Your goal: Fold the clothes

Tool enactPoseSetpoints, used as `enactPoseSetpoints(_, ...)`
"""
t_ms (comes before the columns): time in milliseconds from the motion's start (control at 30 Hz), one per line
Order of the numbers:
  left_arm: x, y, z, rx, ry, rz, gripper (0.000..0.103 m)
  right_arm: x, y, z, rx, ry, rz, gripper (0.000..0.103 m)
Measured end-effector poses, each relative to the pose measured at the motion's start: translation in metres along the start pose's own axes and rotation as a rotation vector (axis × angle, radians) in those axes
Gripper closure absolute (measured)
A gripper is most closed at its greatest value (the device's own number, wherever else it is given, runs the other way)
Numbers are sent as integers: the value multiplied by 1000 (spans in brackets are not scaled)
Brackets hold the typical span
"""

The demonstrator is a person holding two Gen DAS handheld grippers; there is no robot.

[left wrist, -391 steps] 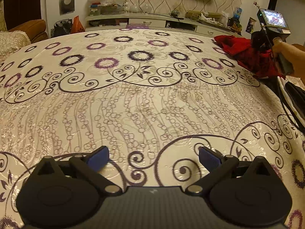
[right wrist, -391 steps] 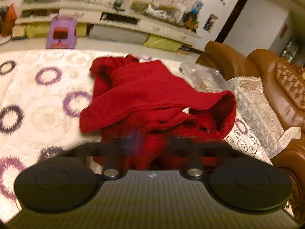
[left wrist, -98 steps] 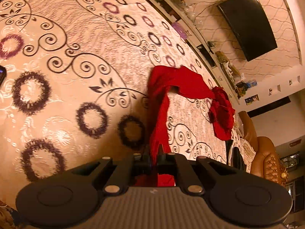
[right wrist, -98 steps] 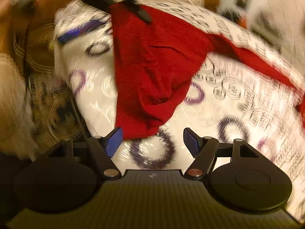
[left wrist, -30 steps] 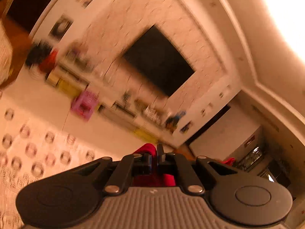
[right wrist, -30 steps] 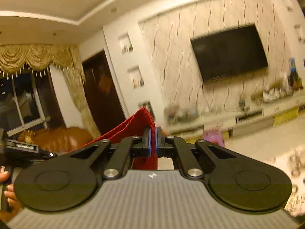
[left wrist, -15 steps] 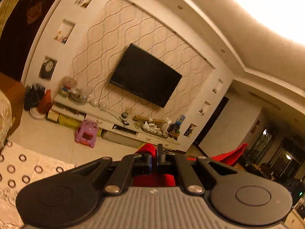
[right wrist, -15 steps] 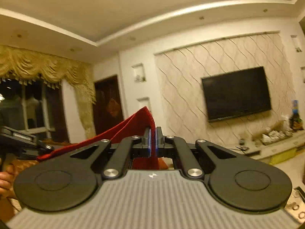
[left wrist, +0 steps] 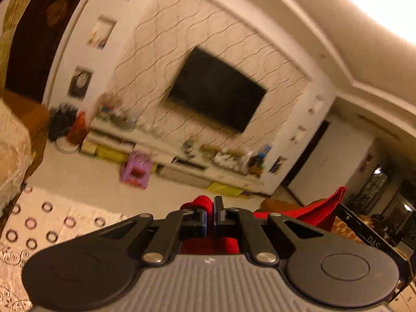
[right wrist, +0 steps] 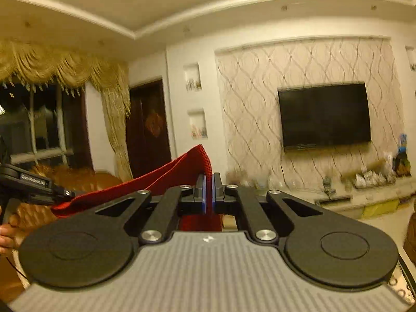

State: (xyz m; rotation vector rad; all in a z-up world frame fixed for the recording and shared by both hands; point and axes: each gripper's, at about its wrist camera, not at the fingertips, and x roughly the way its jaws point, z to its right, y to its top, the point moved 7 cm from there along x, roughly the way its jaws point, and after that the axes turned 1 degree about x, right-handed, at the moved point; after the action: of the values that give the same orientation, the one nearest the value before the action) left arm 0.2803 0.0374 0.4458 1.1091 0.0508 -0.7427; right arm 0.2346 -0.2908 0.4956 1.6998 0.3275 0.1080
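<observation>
You have the red knit garment (right wrist: 166, 174) pinched in both the left claw (left wrist: 214, 213) and right claw (right wrist: 208, 192); it's soft, limp, light, so keep gripping its ribbed edge.

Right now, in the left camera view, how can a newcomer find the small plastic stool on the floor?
Find the black television on the patterned wall, then the long white shelf under it. On the pale floor before that shelf stands the stool. It is the only purple thing there; the boxes beside it are yellow.
</observation>
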Motion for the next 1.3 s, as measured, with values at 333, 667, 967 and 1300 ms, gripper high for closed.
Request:
enactPoseSetpoints(333, 139, 73, -122, -115, 111, 202, 99, 226, -14, 40, 51, -221, 39, 101)
enactPoseSetpoints(667, 85, 49, -78, 41, -16, 207, 99, 205, -33, 17, 39, 11, 73, 99)
enactPoseSetpoints(967, 36, -167, -83, 126, -148, -70, 99, 213, -279, -28, 162, 301, -332, 68)
enactPoseSetpoints(1300, 30, -498, -208, -142, -86, -460, 99, 115, -533, -41, 255, 307, -770, 57)
